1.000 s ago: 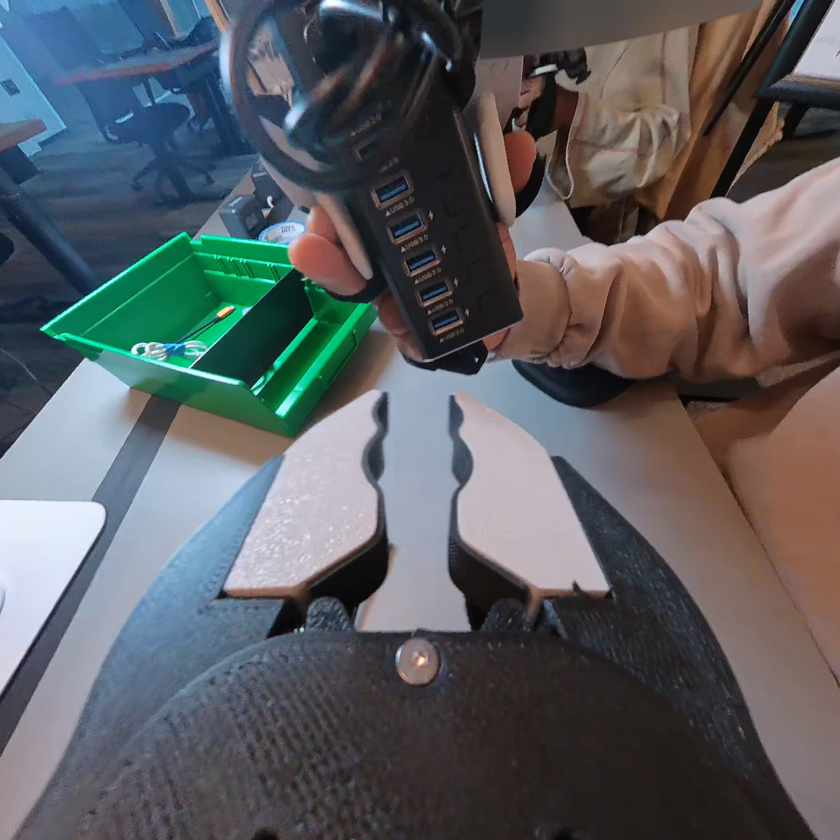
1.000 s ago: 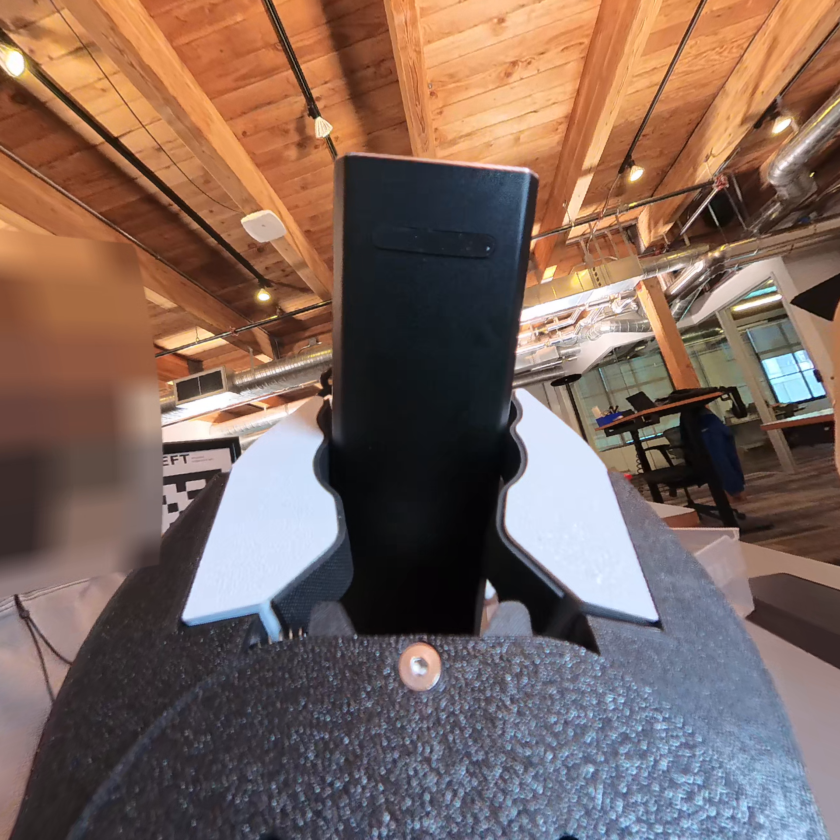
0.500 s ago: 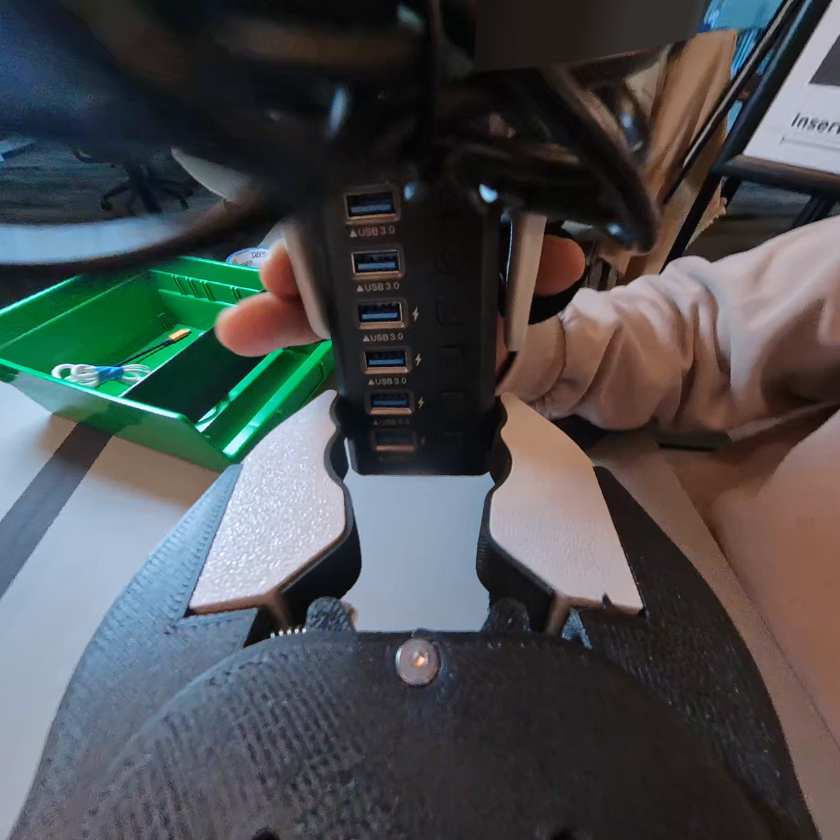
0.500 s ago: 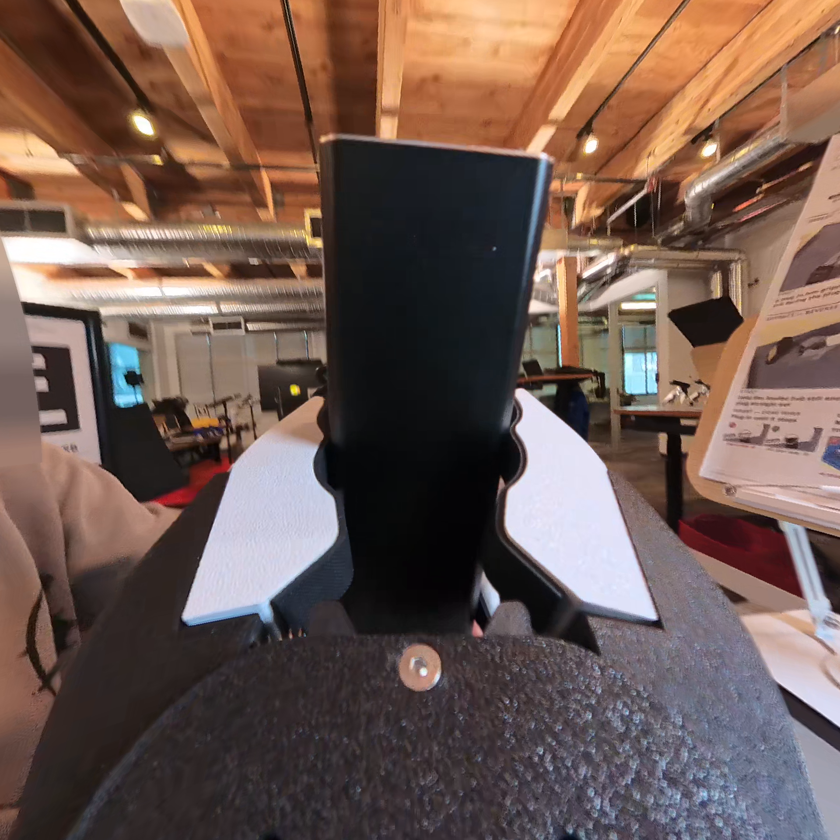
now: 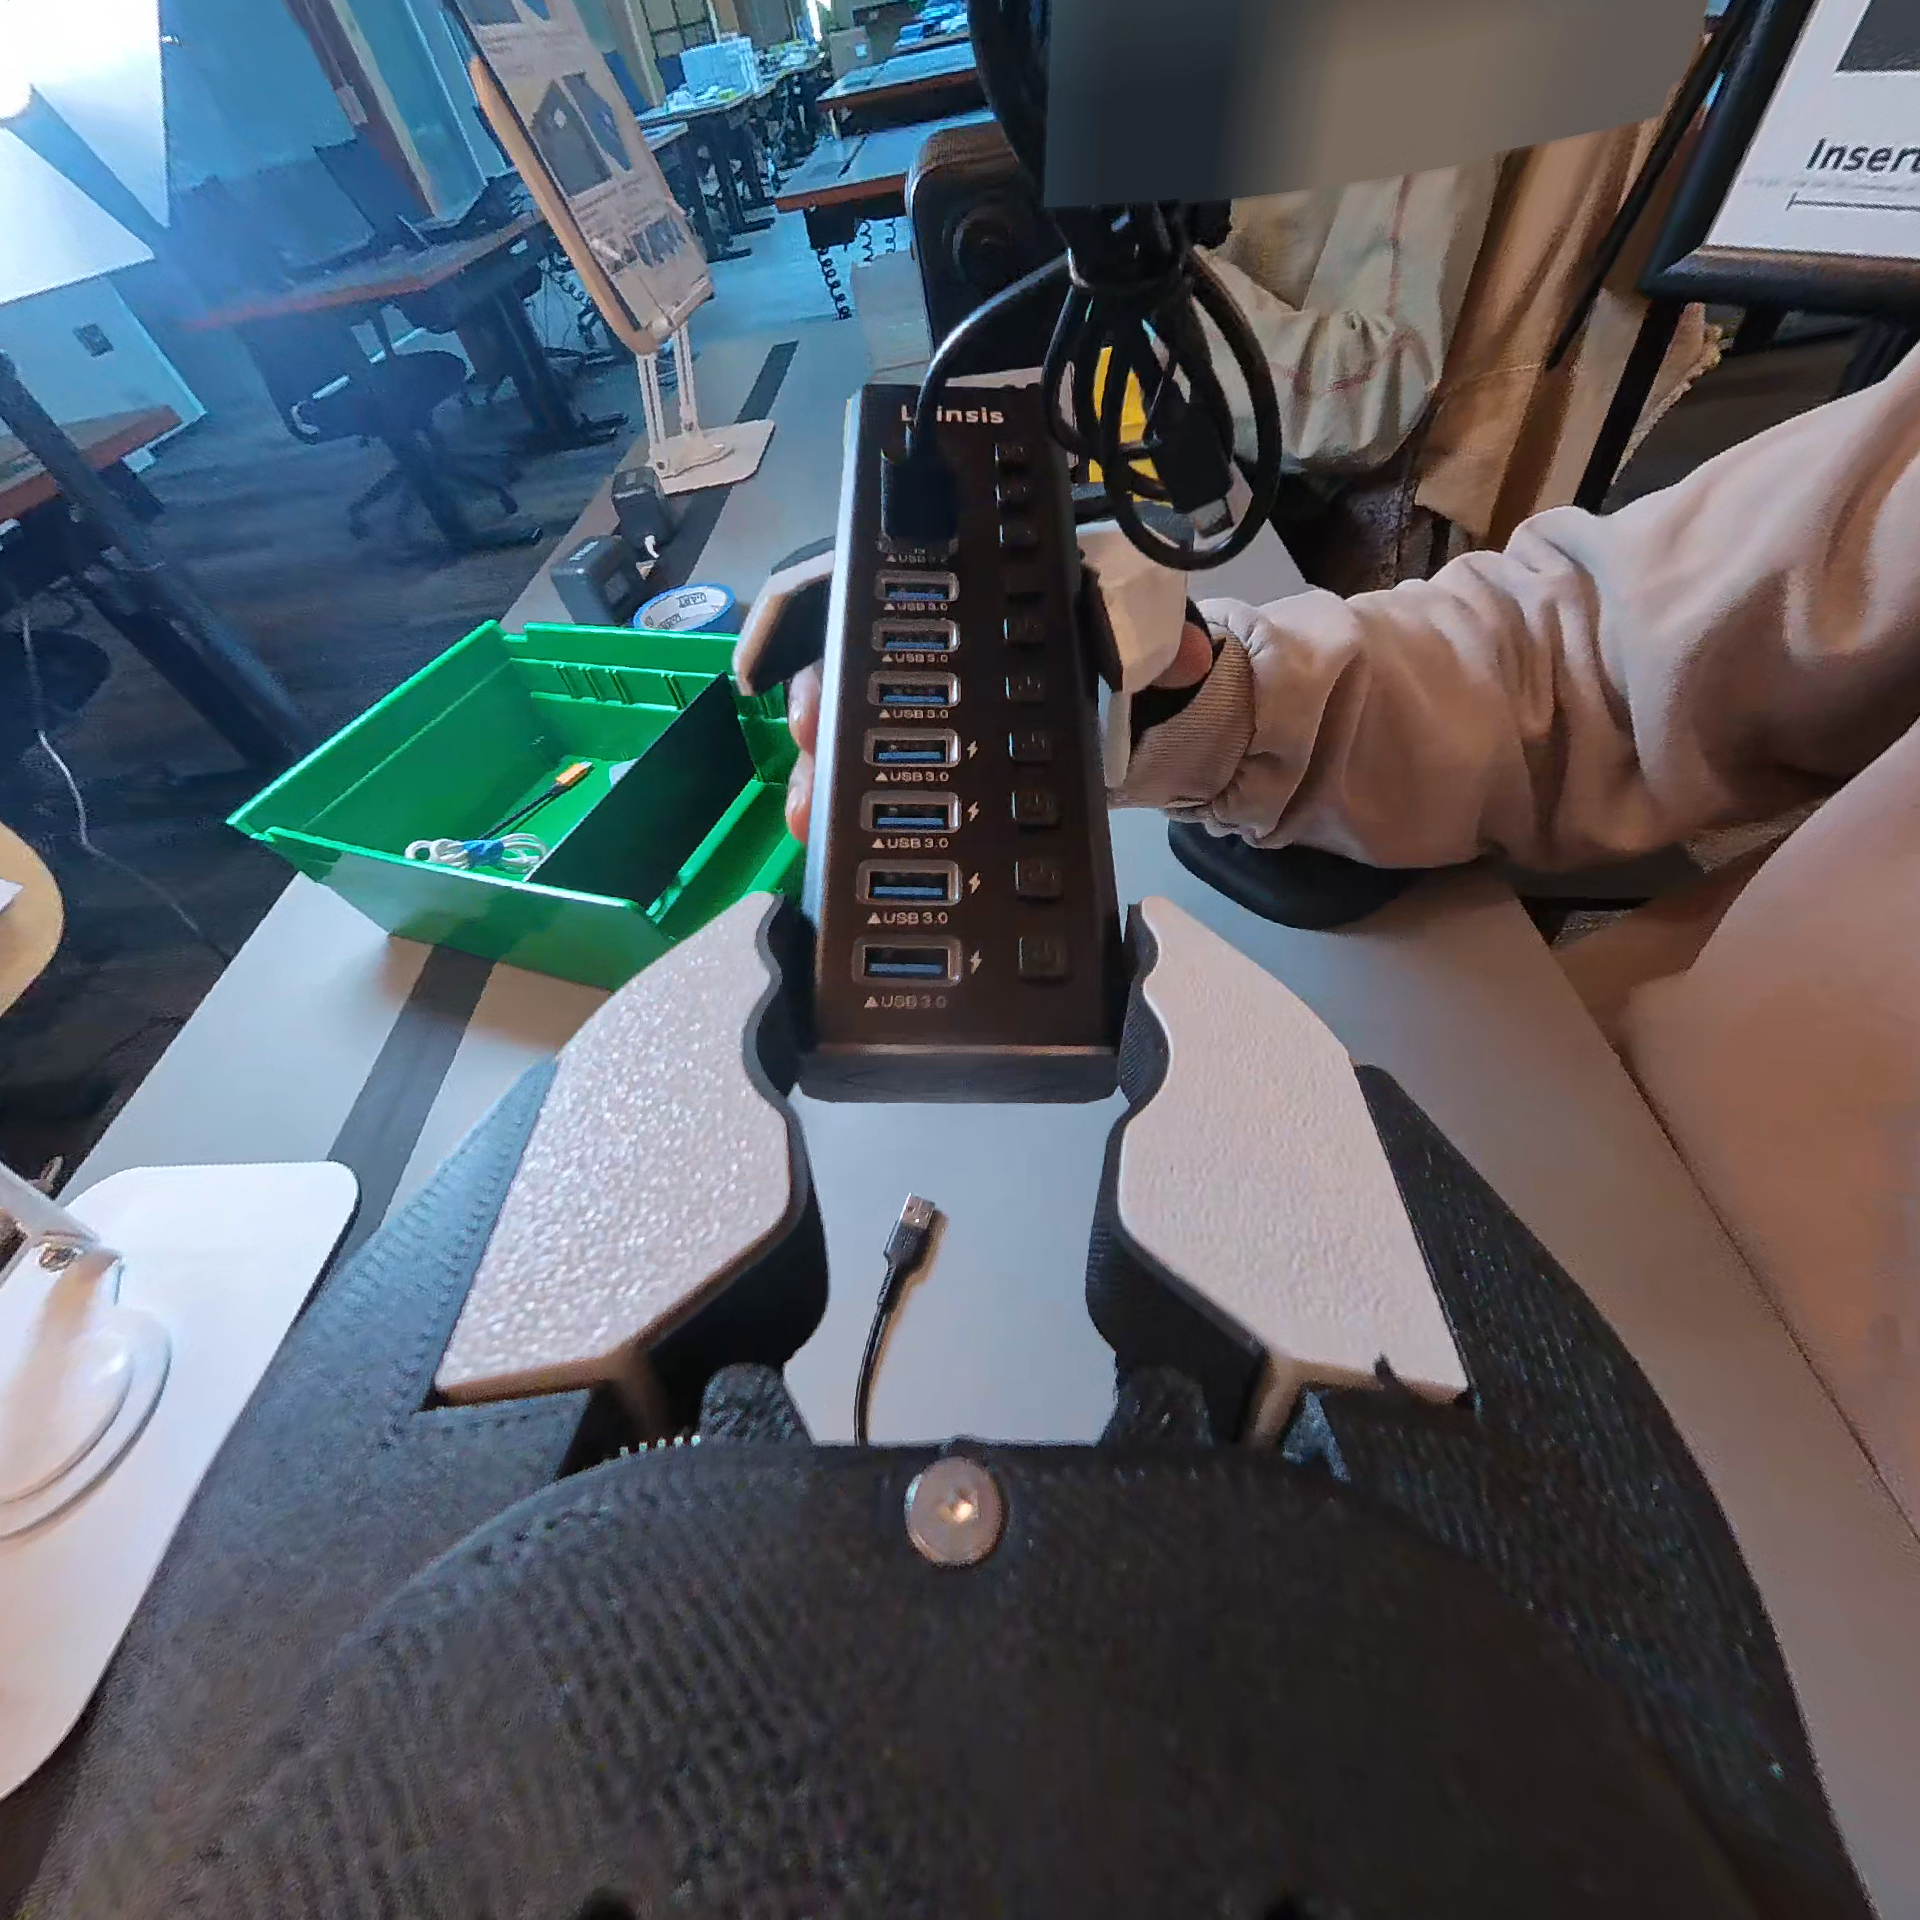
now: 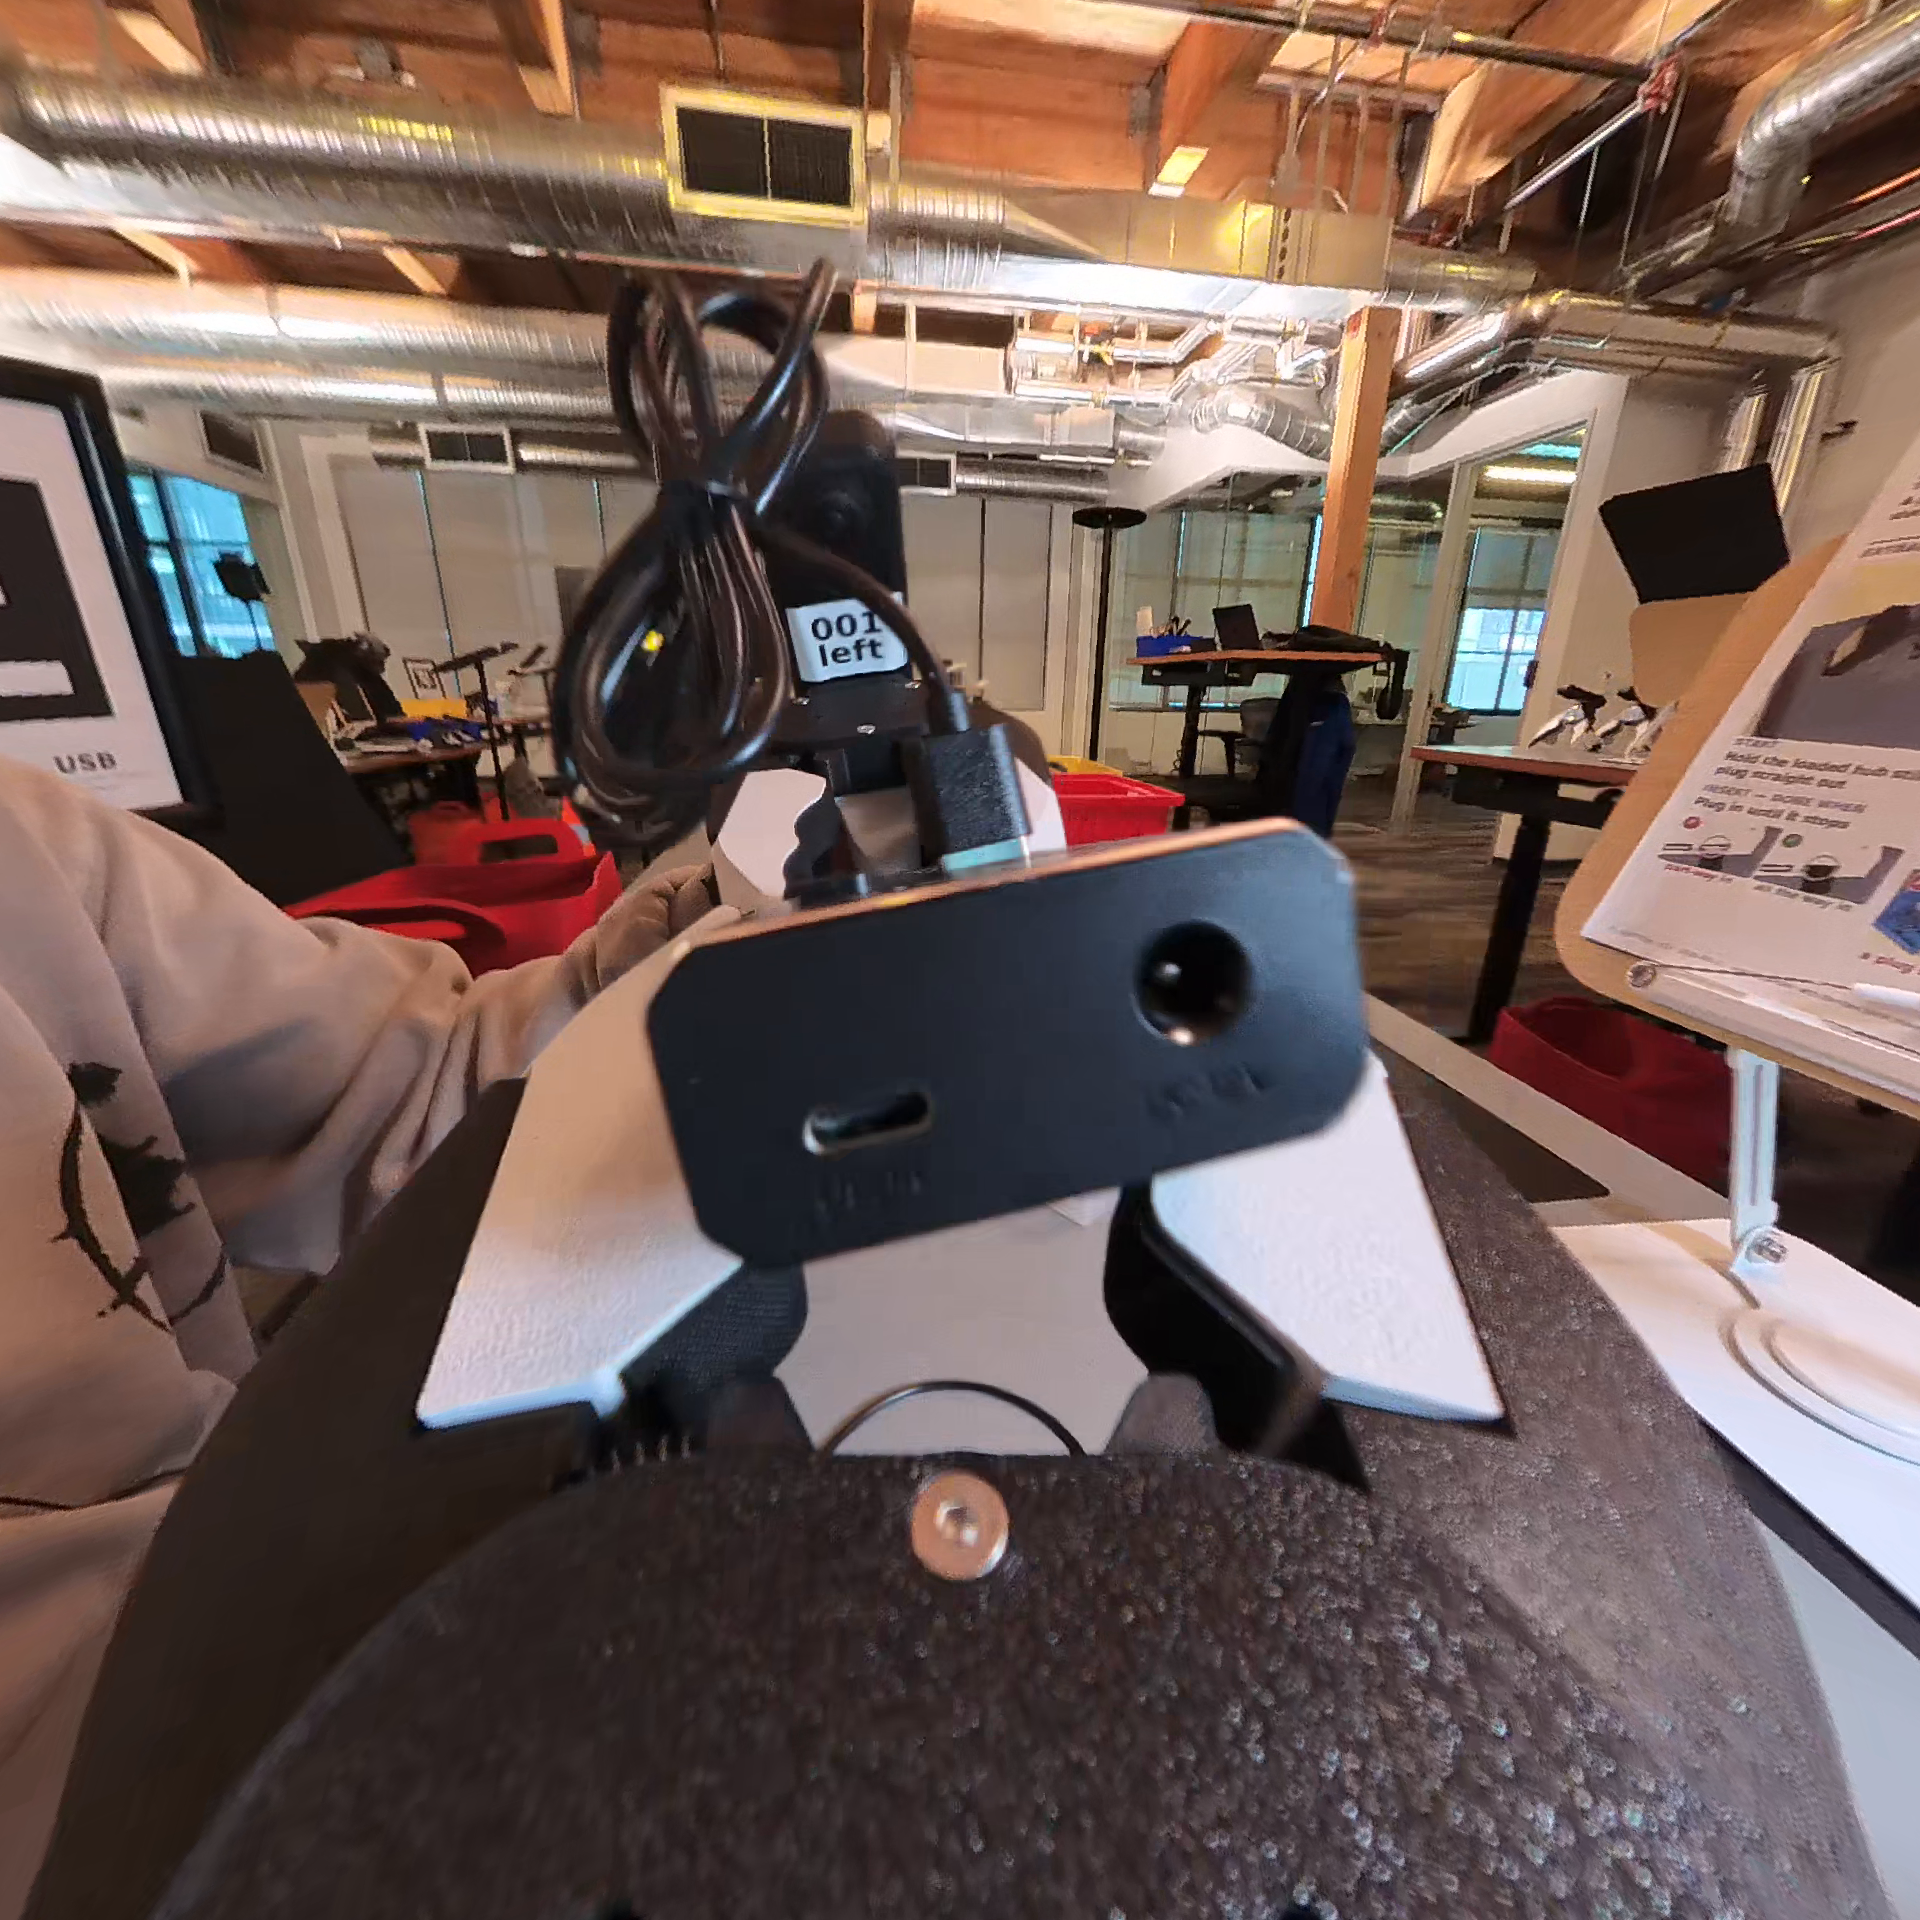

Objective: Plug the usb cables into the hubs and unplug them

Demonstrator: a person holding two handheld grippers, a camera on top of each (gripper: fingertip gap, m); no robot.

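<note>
While one black, box-shaped hub hung above the grey table, the left gripper pinched its near end between two pale, pebbled fingers, and the right gripper flanked its far part; whether that one pressed the sides could not be told. Seven rectangular ports lay empty in a row. One glossy bundled cable occupied the top port; a second plug lay on the table. One green plastic bin sat to the left.
</note>
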